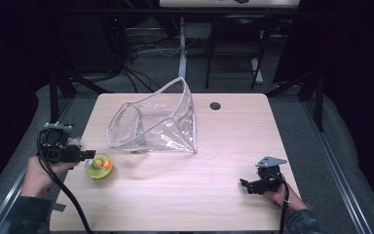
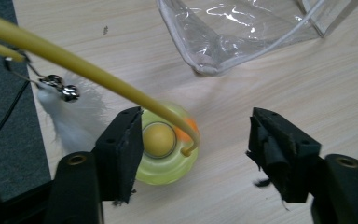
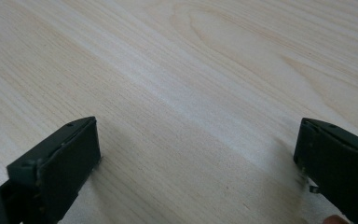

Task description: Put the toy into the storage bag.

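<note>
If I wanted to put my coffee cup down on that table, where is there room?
Plenty of bare wood lies in the middle of the table, between the clear plastic bag and the near edge, and along the right side behind the right gripper. The near left corner is crowded: the left gripper sits at the yellow-green toy.

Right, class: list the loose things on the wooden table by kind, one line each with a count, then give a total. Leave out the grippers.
Clear soft plastic pouch, lying open on its side: 1
Round yellow-green translucent toy with a ball inside: 1
Yellow wand with white feather and small silver bells: 1
Total: 3
</note>
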Demonstrator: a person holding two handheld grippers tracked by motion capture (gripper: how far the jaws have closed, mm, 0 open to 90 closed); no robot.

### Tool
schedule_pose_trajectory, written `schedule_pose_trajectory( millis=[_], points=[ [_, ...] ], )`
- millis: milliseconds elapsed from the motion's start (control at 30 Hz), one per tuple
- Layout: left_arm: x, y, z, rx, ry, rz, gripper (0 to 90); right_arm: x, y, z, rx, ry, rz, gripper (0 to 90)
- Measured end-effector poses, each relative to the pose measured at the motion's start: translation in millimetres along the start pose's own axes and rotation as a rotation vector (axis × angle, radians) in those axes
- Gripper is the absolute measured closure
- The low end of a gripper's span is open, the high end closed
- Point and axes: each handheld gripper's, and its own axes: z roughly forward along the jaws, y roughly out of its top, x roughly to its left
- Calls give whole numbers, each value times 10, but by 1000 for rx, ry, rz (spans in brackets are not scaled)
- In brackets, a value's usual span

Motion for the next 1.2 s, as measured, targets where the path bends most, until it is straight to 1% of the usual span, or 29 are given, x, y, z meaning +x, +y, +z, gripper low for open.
schedule_pose_trajectory(
  millis=[33, 67, 100, 233, 300, 333, 367, 500, 700, 767, 867, 967, 1000, 1033, 1067, 1100, 1167, 1200],
  points=[
    [0, 0, 0, 0, 0, 0, 386, 0, 0, 0, 0, 0, 0, 0],
    [14, 1, -18, -5, 1, -1, 386, 0, 0, 0, 0, 0, 0, 0],
    [33, 2, -47, -5, 3, -1, 437, 0, 0, 0, 0, 0, 0, 0],
    [55, 11, -89, -6, 13, 4, 516, 0, 0, 0, 1, 0, 0, 0],
    [69, 24, -103, -7, 15, 7, 528, 0, 0, 0, 0, 0, 0, 0],
    [76, 29, -107, -9, 17, 5, 553, 1, 0, -1, 0, -1, 0, 0],
    [89, 36, -109, -16, 10, 7, 562, 1, -1, 2, -4, 2, 0, 0],
    [114, 42, -99, -12, -2, 12, 610, 3, -1, 0, -2, 2, 3, 0],
    [119, 39, -105, -15, 8, 17, 707, 2, -1, 1, -4, 1, 2, 0],
    [120, 43, -107, -18, 5, 22, 724, 3, -1, 1, -4, 0, 2, 0],
    [121, 48, -93, -17, 7, 18, 738, 3, -1, 1, -4, 0, 2, 0],
    [114, 59, -80, -7, -8, 27, 797, 3, -1, -1, -1, 0, 3, 0],
    [111, 65, -80, -4, -19, 28, 809, 0, 0, -3, 2, -4, -3, 0],
    [111, 65, -80, -4, -19, 28, 824, 1, 1, -4, 3, -3, -1, 0],
    [106, 68, -79, -6, -29, 27, 824, 1, 1, -4, 3, -3, -1, 0],
    [101, 76, -79, -1, -29, 33, 850, 3, -1, 0, -1, 1, 3, 0],
    [98, 82, -83, 0, -31, 36, 870, 2, -1, -1, 0, -2, 2, 0],
    [86, 95, -85, 11, -27, 47, 875, 2, -1, -1, 0, -2, 2, 0]
  ],
)
